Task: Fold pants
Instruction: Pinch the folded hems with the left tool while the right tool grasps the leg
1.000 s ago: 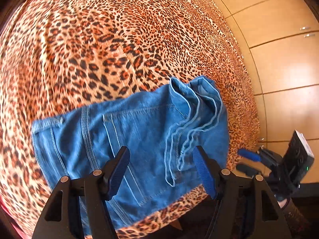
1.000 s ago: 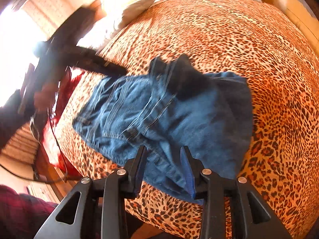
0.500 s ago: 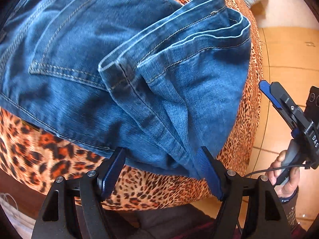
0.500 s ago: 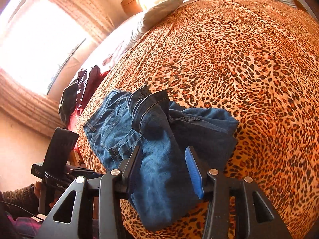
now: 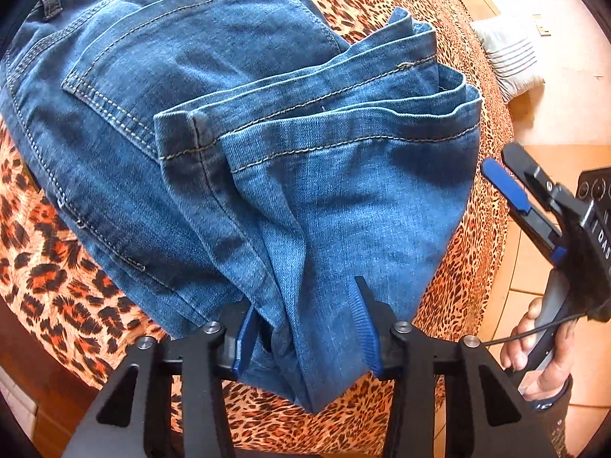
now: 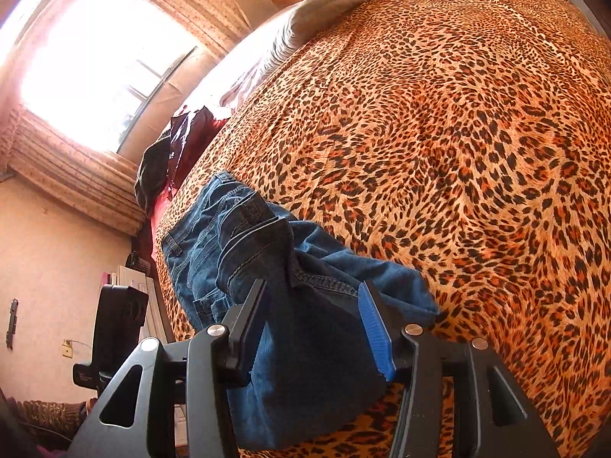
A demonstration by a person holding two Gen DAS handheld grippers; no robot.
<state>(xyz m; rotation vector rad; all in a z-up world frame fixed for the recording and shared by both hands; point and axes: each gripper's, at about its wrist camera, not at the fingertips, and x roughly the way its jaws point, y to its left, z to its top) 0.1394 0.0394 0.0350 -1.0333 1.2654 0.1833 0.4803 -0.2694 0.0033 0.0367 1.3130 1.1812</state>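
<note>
The jeans (image 5: 267, 145) lie folded on the bed (image 6: 458, 133), near its edge, on a leopard-print cover. In the left wrist view the denim fills the frame from 9 to 2 o'clock, with a back pocket (image 5: 183, 38) at 11 o'clock and stacked leg hems (image 5: 343, 99) at 1 o'clock.

The left tongs (image 5: 301, 328) are spread apart at 6 o'clock, with a bunched denim corner between the blue pads; whether the pads press it cannot be told. The right tongs (image 5: 508, 191) show at 3 o'clock in this view, clear of the cloth, held by a hand (image 5: 542, 351) at 4 o'clock.

In the right wrist view the right tongs (image 6: 313, 328) are released, and the jeans (image 6: 290, 274) lie beyond and between their pads. A pillow (image 6: 324, 11) sits at 12 o'clock, a bright window (image 6: 103, 61) at 10 o'clock, and dark clothes (image 6: 172, 152) at 9 o'clock.
</note>
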